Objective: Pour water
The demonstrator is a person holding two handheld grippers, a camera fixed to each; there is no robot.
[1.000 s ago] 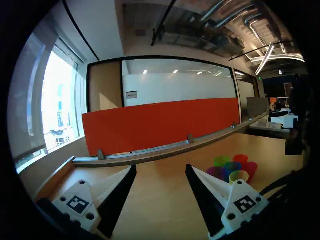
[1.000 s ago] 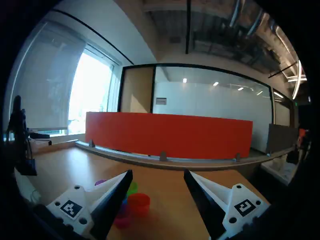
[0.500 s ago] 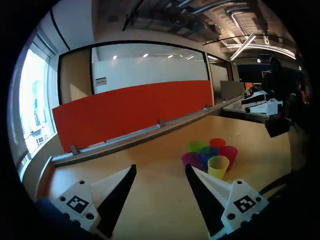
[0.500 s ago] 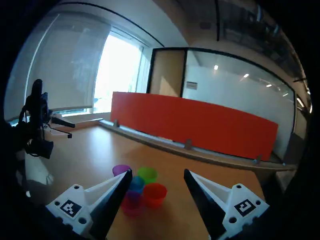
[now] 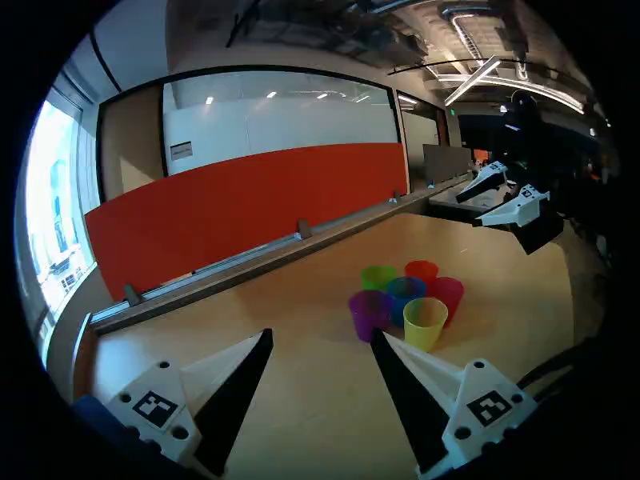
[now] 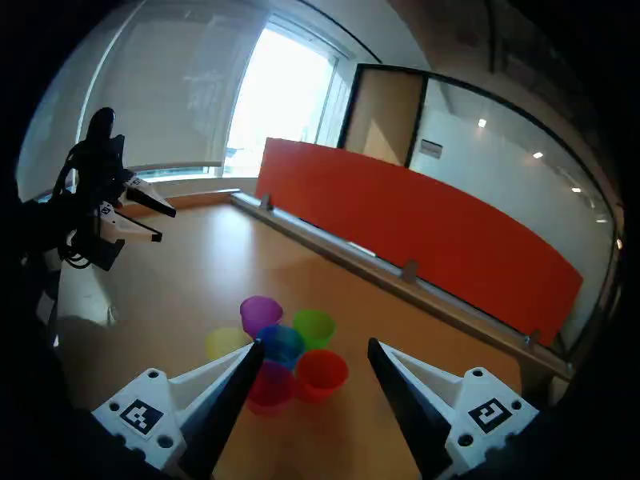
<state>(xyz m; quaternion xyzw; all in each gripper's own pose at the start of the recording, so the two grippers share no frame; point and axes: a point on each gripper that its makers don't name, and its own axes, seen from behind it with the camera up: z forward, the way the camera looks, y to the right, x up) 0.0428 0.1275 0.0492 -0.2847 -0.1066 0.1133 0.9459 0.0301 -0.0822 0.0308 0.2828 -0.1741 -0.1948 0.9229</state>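
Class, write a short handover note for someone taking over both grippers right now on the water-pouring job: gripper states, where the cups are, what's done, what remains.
Left gripper: open, empty, above the table.
Right gripper: open, empty, pointing down at the cups.
Things: six upright cups bunched together mid-table: purple cup, green cup, blue cup, red cup, pink cup, yellow cup. Cannot tell whether any holds water.
Done: nothing gripped, nothing poured.
Left: probably grip one cup and pour into another.
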